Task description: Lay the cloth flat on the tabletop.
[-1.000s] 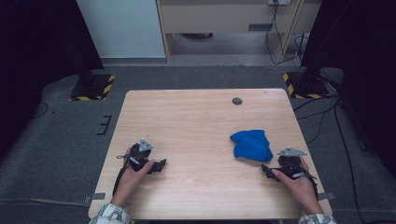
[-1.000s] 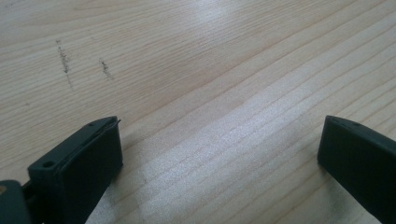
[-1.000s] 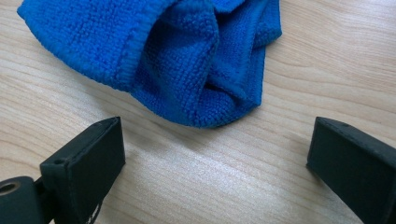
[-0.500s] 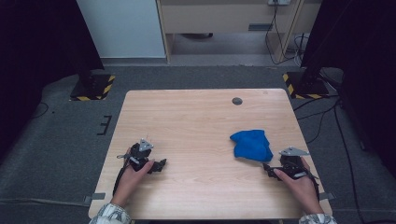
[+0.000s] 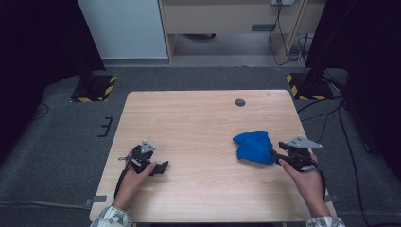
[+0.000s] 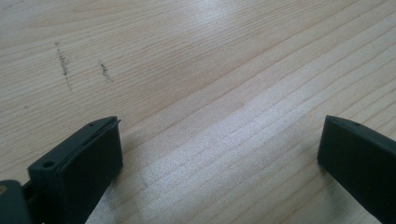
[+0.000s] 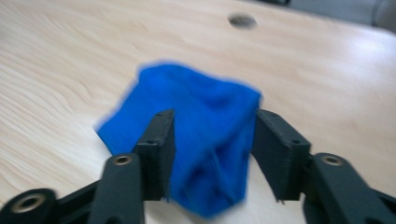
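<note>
Right gripper view: tool (image 7: 210, 154) pinching blue cloth (image 7: 196, 116).

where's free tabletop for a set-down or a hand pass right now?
Free: the wide middle of the table between the left claw and the blue cloth, plus the far strip up to the round hole. Crowded: the near right, where the right claw has the cloth between its jaws.

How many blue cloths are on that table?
1. The cloth lies bunched near the table's right edge, its near part between the right gripper's jaws. Nothing seems hidden under it, though its folds could cover something small.
</note>
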{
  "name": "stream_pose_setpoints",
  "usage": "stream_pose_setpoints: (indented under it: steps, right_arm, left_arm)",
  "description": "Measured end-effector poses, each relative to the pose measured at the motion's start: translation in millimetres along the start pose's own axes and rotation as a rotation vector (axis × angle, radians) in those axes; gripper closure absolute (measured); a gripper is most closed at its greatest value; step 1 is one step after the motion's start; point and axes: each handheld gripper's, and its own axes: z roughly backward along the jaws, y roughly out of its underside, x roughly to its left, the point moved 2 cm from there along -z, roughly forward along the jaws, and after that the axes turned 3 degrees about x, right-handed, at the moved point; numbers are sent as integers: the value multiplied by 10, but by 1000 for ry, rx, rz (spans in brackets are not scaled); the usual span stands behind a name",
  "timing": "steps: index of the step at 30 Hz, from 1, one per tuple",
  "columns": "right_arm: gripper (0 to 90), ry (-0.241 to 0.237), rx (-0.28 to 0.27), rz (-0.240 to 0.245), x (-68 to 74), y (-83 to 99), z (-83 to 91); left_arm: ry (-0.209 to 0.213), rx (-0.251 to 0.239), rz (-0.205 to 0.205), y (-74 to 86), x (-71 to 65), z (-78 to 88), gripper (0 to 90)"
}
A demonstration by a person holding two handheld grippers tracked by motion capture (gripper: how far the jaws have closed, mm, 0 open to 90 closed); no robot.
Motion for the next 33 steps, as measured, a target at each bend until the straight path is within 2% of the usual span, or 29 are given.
stream_pose_setpoints:
  steps: [1, 5, 7, 11, 12, 13, 14, 16, 17, 18, 20, 23, 26, 28, 33]
  right_arm:
    - [534, -10, -7, 20, 22, -65, -5]
    - [636, -43, -34, 41, 111, -237, -95]
    - [644, -52, -25, 53, 136, -273, -172]
    - [619, -65, -17, 42, 156, -297, -277]
    - [563, -74, -10, 37, 179, -299, -327]
    - [563, -74, -10, 37, 179, -299, -327]
    - [471, -80, 0, 34, 197, -283, -372]
    - [402, -88, 15, 30, 214, -253, -421]
    - [402, -88, 15, 30, 214, -253, -421]
    - [313, -79, 36, 26, 220, -214, -495]
    - [276, -82, 55, 27, 220, -180, -545]
    - [234, -78, 102, 41, 231, -102, -641]
    - [238, -95, 126, 39, 235, -45, -701]
    - [236, -86, 146, 59, 245, -7, -742]
    - [249, -78, 184, 65, 250, 68, -822]
  left_arm:
    - [0, 0, 0, 0, 0, 0, 0]
    - [0, 0, 0, 0, 0, 0, 0]
    - [0, 0, 0, 0, 0, 0, 0]
    - [0, 0, 0, 0, 0, 0, 0]
    - [0, 0, 0, 0, 0, 0, 0]
    - [0, 0, 0, 0, 0, 0, 0]
    - [0, 0, 0, 0, 0, 0, 0]
    - [0, 0, 0, 0, 0, 0, 0]
    - [0, 0, 0, 0, 0, 0, 0]
    - [0, 0, 0, 0, 0, 0, 0]
    - [0, 0, 0, 0, 0, 0, 0]
    - [0, 0, 0, 0, 0, 0, 0]
    - [0, 0, 0, 0, 0, 0, 0]
    - [0, 0, 0, 0, 0, 0, 0]
    - [0, 0, 0, 0, 0, 0, 0]
